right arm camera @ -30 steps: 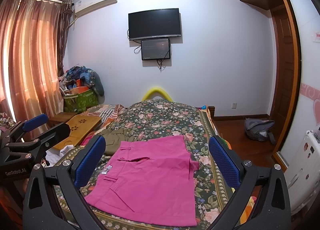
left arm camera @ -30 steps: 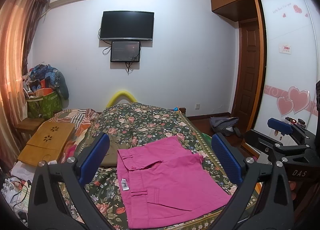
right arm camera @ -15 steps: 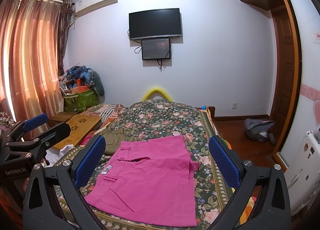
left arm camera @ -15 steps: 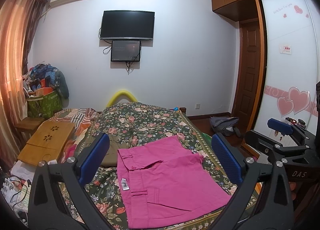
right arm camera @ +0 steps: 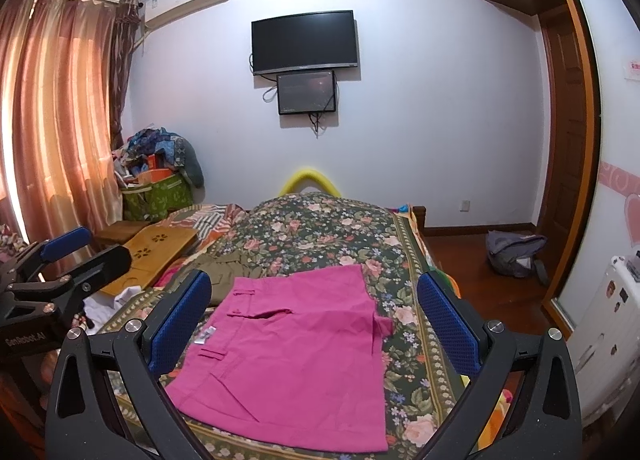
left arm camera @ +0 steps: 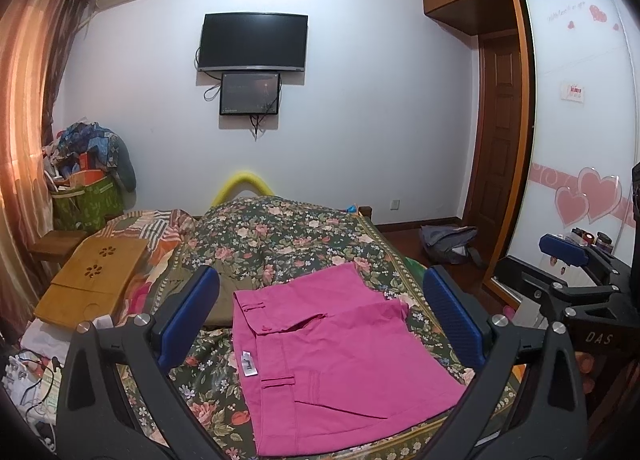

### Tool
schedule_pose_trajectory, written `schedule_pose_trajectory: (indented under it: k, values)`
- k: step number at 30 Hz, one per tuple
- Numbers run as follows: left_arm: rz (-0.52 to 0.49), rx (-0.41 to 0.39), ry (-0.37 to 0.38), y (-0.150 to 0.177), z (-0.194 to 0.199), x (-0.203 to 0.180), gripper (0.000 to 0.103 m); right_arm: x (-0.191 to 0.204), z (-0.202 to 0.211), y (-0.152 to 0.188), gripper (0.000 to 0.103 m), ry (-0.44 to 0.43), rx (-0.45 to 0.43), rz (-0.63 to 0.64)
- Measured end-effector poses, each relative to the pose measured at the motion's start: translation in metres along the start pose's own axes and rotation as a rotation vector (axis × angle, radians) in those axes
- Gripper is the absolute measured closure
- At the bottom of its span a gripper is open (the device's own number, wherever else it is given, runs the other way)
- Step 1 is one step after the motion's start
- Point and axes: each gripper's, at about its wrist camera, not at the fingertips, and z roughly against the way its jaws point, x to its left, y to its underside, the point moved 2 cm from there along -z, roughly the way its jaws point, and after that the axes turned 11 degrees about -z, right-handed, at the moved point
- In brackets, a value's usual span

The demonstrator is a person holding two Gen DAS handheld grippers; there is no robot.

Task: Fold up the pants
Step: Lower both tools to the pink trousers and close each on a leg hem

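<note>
Pink pants (left arm camera: 336,356) (right arm camera: 292,348) lie folded flat on the floral bedspread (left arm camera: 288,232) (right arm camera: 320,228), waistband to the left with a white tag. My left gripper (left arm camera: 320,324) hovers above the near end of the bed, open and holding nothing, its blue pads wide apart on either side of the pants. My right gripper (right arm camera: 316,320) hangs the same way, open and holding nothing. Each gripper shows in the other's view: the right one (left arm camera: 576,280) at the right edge, the left one (right arm camera: 60,272) at the left edge.
An olive garment (left arm camera: 228,292) (right arm camera: 228,268) lies just beyond the pants. A wooden lap tray (left arm camera: 92,276) and striped bedding sit at the bed's left. A grey bag (right arm camera: 514,254) lies on the floor right of the bed. A wardrobe (left arm camera: 580,140) lines the right wall.
</note>
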Motion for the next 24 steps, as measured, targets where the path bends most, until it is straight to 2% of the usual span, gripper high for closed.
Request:
schedule_pose_trajectory:
  k: [4, 10, 13, 15, 19, 21, 24]
  values:
    - [-0.004, 0.041, 0.002, 0.011, -0.013, 0.005, 0.0, -0.013, -0.009, 0.007, 0.0, 0.053, 0.027, 0.01]
    - [0.011, 0.187, 0.011, 0.046, -0.046, 0.021, 0.0, -0.049, -0.031, 0.036, 0.0, 0.181, 0.114, 0.053]
    - [0.023, 0.274, 0.016, 0.067, -0.065, 0.027, 0.003, -0.064, -0.04, 0.05, 0.001, 0.198, 0.195, 0.052]
    - [0.03, 0.328, 0.017, 0.082, -0.076, 0.029, 0.011, -0.075, -0.047, 0.064, 0.001, 0.21, 0.256, 0.04]
    - [0.067, 0.423, 0.046, 0.113, -0.097, 0.032, 0.018, -0.09, -0.056, 0.081, 0.002, 0.219, 0.352, 0.013]
    - [0.075, 0.466, 0.066, 0.127, -0.107, 0.03, 0.024, -0.097, -0.062, 0.091, 0.007, 0.204, 0.394, -0.011]
    - [0.073, 0.513, 0.078, 0.138, -0.117, 0.028, 0.026, -0.103, -0.076, 0.102, 0.012, 0.174, 0.457, -0.049]
